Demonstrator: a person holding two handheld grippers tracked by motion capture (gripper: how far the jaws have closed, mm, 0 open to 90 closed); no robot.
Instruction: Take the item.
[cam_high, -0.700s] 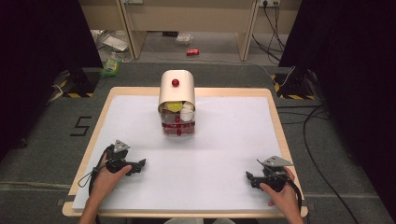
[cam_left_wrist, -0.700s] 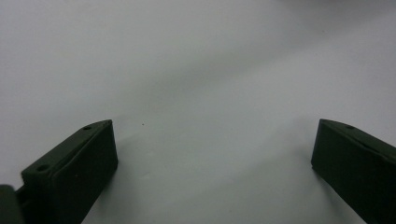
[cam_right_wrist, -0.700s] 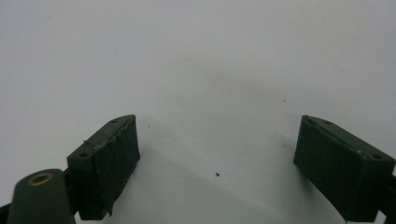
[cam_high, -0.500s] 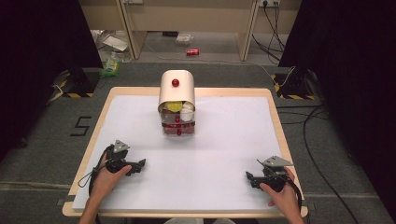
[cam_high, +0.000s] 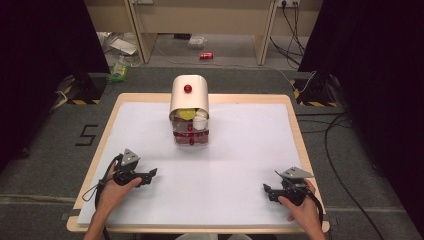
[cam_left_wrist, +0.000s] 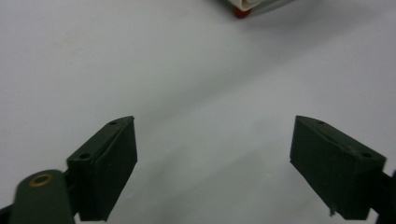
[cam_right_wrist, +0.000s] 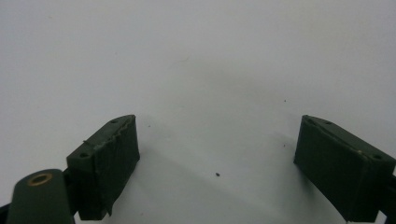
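Both the left gripper (cam_high: 150, 175) and right gripper (cam_high: 267, 190) are open and empty, and the little box (cam_high: 189, 107) at the far middle looks light and stiff, best grabbed by its red knob (cam_high: 188, 88).

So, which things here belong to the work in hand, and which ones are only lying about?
Belong to the work:
- white domed container with a red knob and small items inside
- left gripper, jaws open
- right gripper, jaws open

Only lying about:
- red can on the floor
- cables behind the table
- green packet on the floor
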